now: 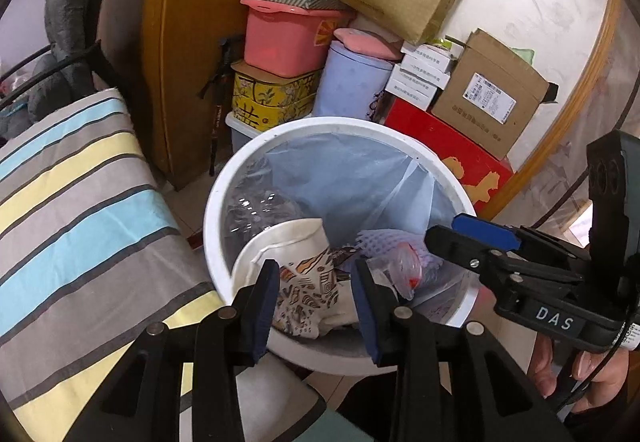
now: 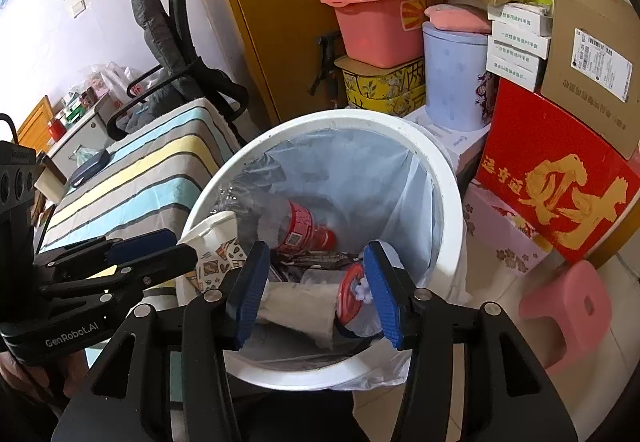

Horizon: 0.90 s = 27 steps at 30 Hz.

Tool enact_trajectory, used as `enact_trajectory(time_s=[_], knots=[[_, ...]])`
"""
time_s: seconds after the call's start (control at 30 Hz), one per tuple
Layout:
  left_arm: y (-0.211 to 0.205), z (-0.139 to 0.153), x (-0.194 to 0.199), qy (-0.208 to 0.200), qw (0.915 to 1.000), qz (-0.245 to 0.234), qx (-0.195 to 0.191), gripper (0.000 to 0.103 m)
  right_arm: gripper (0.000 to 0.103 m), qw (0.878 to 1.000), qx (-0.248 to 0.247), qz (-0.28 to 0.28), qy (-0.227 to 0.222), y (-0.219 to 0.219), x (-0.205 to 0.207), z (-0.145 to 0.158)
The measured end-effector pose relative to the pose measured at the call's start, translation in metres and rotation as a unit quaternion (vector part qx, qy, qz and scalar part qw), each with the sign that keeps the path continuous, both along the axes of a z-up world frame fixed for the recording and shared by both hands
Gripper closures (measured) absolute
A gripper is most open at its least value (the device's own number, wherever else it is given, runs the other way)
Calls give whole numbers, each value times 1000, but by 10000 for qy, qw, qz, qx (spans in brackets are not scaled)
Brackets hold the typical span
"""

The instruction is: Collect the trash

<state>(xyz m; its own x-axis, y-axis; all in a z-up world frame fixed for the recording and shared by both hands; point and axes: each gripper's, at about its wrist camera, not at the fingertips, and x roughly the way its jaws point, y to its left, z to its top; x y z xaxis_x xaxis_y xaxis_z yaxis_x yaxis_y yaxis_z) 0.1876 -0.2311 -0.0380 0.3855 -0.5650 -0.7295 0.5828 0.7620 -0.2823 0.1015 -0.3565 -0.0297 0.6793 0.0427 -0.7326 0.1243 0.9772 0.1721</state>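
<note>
A white trash bin (image 1: 212, 226) (image 2: 452, 210) with a clear liner stands below both grippers. Inside lie a patterned paper cup (image 1: 304, 282) (image 2: 216, 242), a plastic bottle with a red label (image 2: 300, 226), a purple foam net (image 1: 384, 242) and a small clear bag with red bits (image 1: 400, 270) (image 2: 350, 292). My left gripper (image 1: 316, 302) (image 2: 160, 250) hangs open over the bin's near rim; the cup shows between its fingers, untouched. My right gripper (image 2: 316, 294) (image 1: 472, 238) is open over the bin's right side, with the clear bag loose beside its right finger.
A striped cloth-covered table (image 1: 80, 222) (image 2: 140, 170) borders the bin on the left. Behind it stand a wooden door (image 1: 192, 42), a pink tub (image 1: 284, 42), stacked boxes and a red box (image 2: 552, 170). A pink stool (image 2: 568, 314) sits at right, an office chair (image 2: 168, 42) behind the table.
</note>
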Motion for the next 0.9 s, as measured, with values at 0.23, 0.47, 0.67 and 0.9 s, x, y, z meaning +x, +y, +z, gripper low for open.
enact_trajectory(time_s=[0.23, 0.47, 0.67, 0.9], knots=[[27, 9, -10, -86, 9995, 305, 0, 66, 52, 9997, -63, 196, -91, 19, -7, 10], [58, 20, -31, -282, 9977, 610, 106, 66, 52, 9985, -118, 477, -243, 42, -14, 20], [84, 26, -47, -446, 9944, 930, 226, 66, 52, 9968, -114, 720, -316, 60, -20, 23], [118, 25, -67, -562, 9881, 1384, 378, 66, 52, 9937, -78, 1064, -330, 85, -28, 21]])
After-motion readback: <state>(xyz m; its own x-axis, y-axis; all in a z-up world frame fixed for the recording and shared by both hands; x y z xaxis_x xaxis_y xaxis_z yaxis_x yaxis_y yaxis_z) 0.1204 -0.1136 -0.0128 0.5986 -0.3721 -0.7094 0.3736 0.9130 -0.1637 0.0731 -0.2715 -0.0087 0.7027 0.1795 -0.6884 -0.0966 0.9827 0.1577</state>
